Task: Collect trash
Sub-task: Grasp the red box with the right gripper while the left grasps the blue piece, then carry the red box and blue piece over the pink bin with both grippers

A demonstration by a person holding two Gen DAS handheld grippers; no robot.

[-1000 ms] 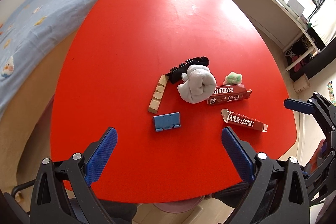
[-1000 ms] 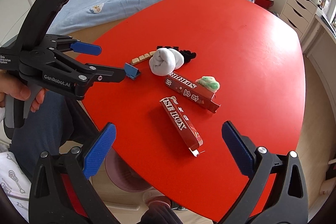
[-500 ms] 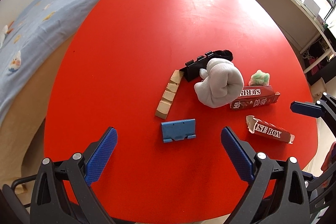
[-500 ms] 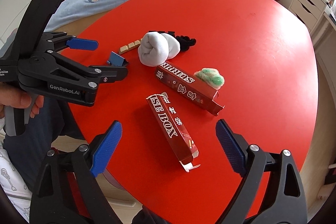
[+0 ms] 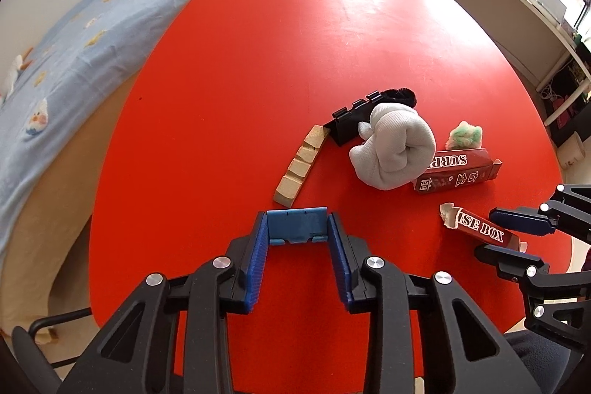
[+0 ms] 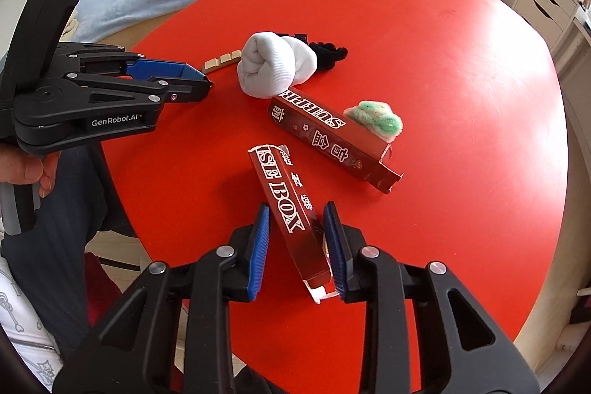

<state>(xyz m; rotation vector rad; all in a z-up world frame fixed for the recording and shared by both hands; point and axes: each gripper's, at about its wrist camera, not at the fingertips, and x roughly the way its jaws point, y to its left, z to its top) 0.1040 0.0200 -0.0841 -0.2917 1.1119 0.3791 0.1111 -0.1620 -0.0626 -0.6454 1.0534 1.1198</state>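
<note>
"genrobot.ai" on left claw (image 6: 192, 76).

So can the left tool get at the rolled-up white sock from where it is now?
Probably not yet. The left tool is closed around the small blue plastic holder, so it is occupied. The rolled white sock lies beyond it on the red table, uncovered on the near side.
</note>
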